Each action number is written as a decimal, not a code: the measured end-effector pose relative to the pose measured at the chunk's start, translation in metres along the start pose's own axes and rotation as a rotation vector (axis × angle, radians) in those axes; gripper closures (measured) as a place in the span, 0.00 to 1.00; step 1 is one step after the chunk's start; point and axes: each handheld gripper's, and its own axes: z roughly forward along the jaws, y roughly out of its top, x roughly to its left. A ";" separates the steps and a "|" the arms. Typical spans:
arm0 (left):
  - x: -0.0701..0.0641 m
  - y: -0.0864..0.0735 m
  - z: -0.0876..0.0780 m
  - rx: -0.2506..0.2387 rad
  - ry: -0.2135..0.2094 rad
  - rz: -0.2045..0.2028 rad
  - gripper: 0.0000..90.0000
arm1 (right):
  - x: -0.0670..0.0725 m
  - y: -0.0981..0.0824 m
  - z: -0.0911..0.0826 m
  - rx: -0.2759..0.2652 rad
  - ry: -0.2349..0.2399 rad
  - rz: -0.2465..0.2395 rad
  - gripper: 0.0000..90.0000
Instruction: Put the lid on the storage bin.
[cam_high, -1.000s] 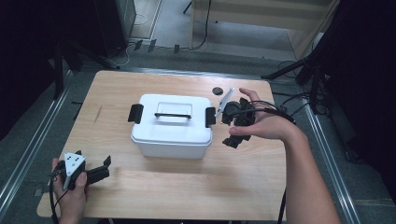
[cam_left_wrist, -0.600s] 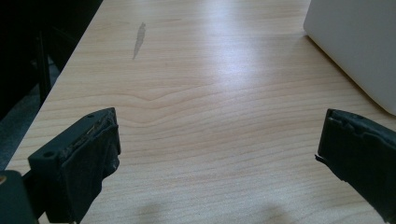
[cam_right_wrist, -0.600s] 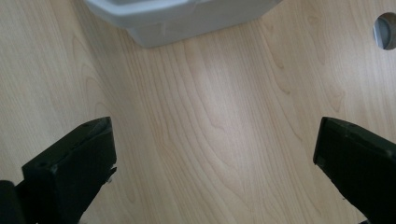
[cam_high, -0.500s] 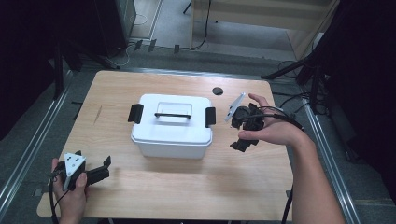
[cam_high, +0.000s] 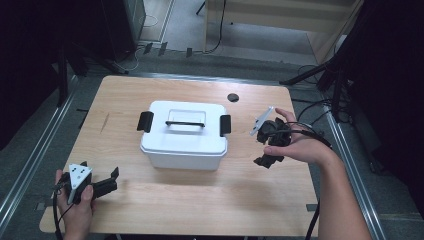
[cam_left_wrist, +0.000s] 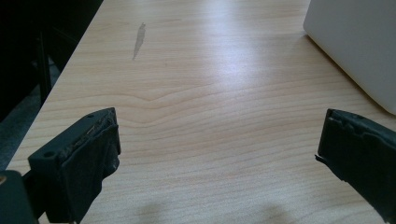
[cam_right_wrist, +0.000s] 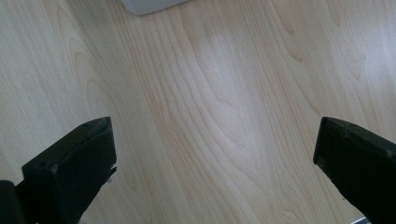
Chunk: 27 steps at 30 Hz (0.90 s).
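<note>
A white lidded box (cam_high: 182, 145) with a black handle (cam_high: 185, 123) and black side latches stands in the middle of the wooden table (cam_high: 165, 210). At the front left corner a hand holds my left gripper (cam_high: 112, 180) low over the table, open and empty, pointing right. In the left gripper view its jaws (cam_left_wrist: 219, 158) stand wide apart, with a corner of the box (cam_left_wrist: 364, 42) at upper right. Another hand holds my right gripper (cam_high: 265, 147) just right of the box, open and tilted down at bare wood. The box edge (cam_right_wrist: 149, 4) shows above its spread jaws (cam_right_wrist: 215, 158).
A small black round spot (cam_high: 232, 97) lies on the table behind the box. Bare wood surrounds the box on all sides. Cables (cam_high: 310, 135) trail off the right edge, and metal rails run along both sides of the table.
My right gripper has drifted to the right and slightly toward the front, away from the box's right latch. The left gripper and the box have stayed still.
</note>
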 end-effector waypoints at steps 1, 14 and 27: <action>0.000 0.000 0.000 0.000 0.000 0.000 0.00 | -0.001 -0.002 0.001 -0.005 -0.002 0.000 0.00; 0.000 0.000 0.000 0.001 -0.001 0.001 0.00 | 0.001 -0.032 0.012 -0.024 -0.016 0.059 0.00; -0.001 0.000 0.000 0.000 0.002 0.004 0.00 | 0.007 -0.061 0.022 -0.105 -0.055 0.119 0.00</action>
